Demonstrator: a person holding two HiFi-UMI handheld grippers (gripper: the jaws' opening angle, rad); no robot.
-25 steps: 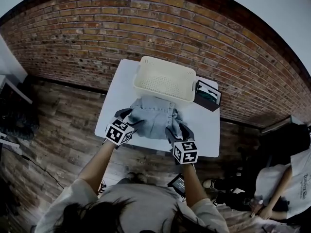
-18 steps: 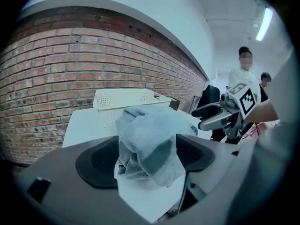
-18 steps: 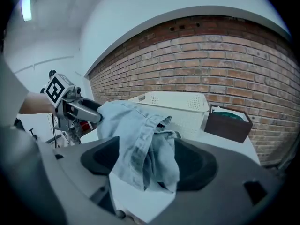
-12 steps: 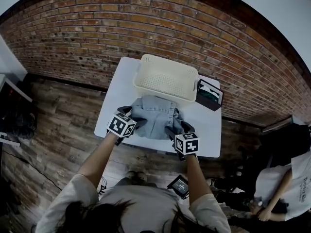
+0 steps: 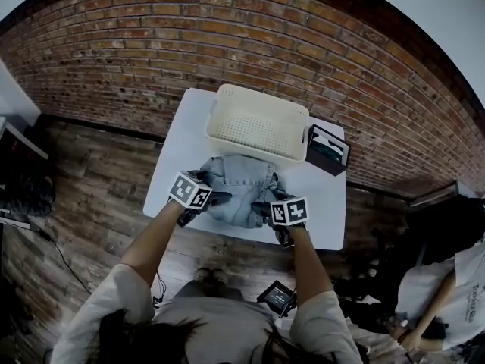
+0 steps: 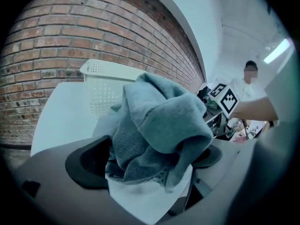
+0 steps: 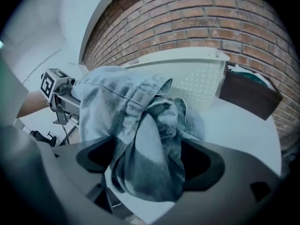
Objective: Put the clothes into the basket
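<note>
A crumpled pair of light blue jeans (image 5: 241,184) lies on the white table (image 5: 176,161), just in front of the cream plastic basket (image 5: 261,101). My left gripper (image 5: 214,196) is at the pile's left side and my right gripper (image 5: 265,208) at its right. The jaws of both are opening. In the left gripper view the denim (image 6: 164,125) bulges up between the wide-set jaws of the left gripper (image 6: 150,168), with the basket (image 6: 105,86) behind. In the right gripper view the jeans (image 7: 140,139) hang between the right gripper (image 7: 147,165) jaws.
A dark box (image 5: 327,149) stands at the basket's right end, also in the right gripper view as the dark box (image 7: 248,95). A brick wall rises behind the table. A second person (image 5: 455,279) stands on the wooden floor at the lower right.
Both grippers have moved inward and forward along the jeans' sides, bunching the flat garment into a heap. Their jaws now stand wider.
</note>
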